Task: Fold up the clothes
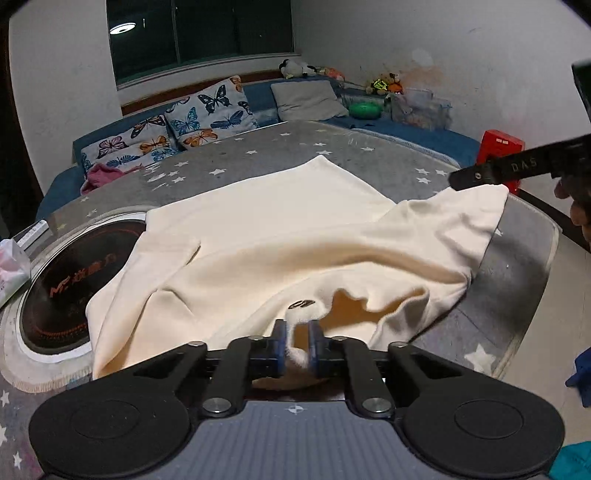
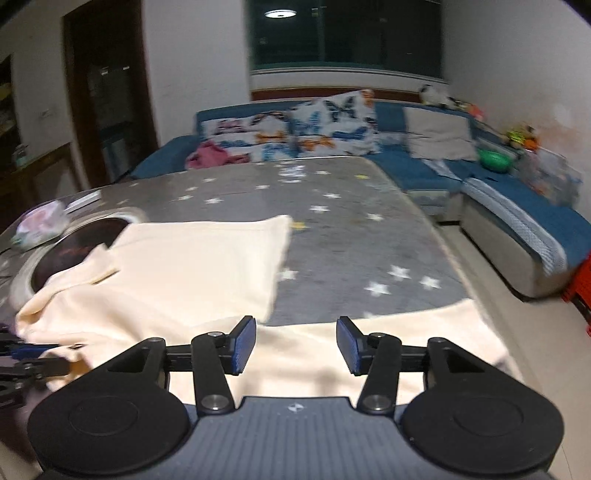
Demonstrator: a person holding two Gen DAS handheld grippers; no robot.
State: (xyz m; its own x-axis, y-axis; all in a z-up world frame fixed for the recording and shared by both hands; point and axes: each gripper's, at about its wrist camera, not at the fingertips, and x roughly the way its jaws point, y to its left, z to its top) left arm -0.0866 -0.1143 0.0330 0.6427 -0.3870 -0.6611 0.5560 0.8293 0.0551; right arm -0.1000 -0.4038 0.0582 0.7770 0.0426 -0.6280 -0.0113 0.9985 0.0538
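cloth: cream top (image 1: 280, 236) lies half folded on the grey star surface (image 1: 524, 258).
left gripper (image 1: 295, 341): jaws pinch its near edge.
right gripper (image 2: 295, 345): jaws wide, empty, over cloth.
step: mid fold.
next: probably grab the right edge, lift both.

Both wrist views look down, close, over the same star-patterned table (image 1: 369, 155).

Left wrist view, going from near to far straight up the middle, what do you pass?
Left gripper → cream garment → grey star-patterned table cover → butterfly cushions → dark window.
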